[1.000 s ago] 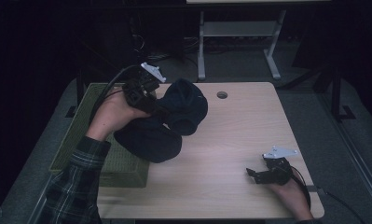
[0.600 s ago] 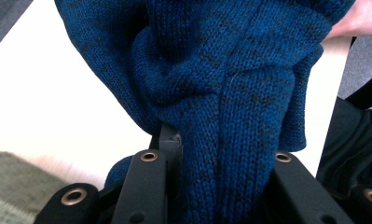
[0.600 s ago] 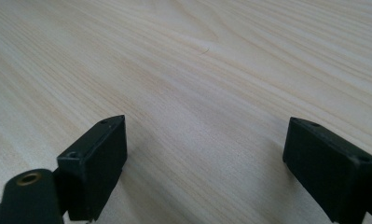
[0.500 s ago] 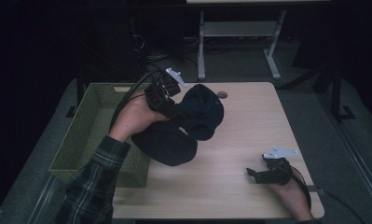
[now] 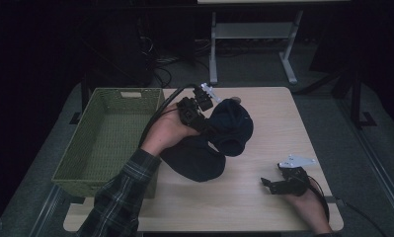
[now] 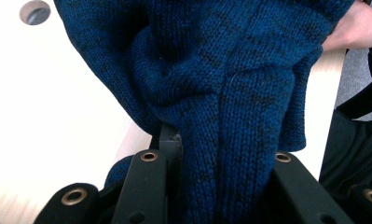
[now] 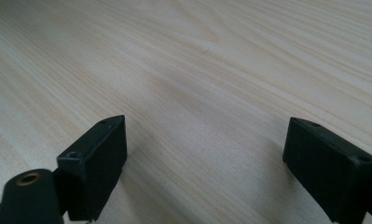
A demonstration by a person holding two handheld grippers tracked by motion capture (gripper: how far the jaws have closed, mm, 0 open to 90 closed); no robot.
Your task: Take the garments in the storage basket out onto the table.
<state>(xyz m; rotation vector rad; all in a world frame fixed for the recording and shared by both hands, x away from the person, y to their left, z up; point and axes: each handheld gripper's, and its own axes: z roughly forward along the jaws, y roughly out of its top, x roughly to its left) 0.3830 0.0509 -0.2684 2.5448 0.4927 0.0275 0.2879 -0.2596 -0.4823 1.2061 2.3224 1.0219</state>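
A dark blue knitted garment (image 5: 219, 138) hangs bunched over the middle of the wooden table (image 5: 283, 113), its lower part resting on the top. My left gripper (image 5: 209, 126) is shut on a thick fold of it; in the left gripper view the knit (image 6: 230, 107) fills the space between the two black jaws. Near the table's front right, my right gripper (image 5: 267, 183) lies low on the bare wood, open, with nothing between its fingers (image 7: 95, 158).
A green woven basket (image 5: 110, 133) stands at the table's left edge, with nothing showing inside it. A round cable hole (image 6: 34, 11) sits in the tabletop near the far edge. Beyond the table stands a white metal frame (image 5: 254, 34).
My left hand has carried the garment to the right, away from the basket and toward the table's middle, and lower. The right gripper has stayed where it was.
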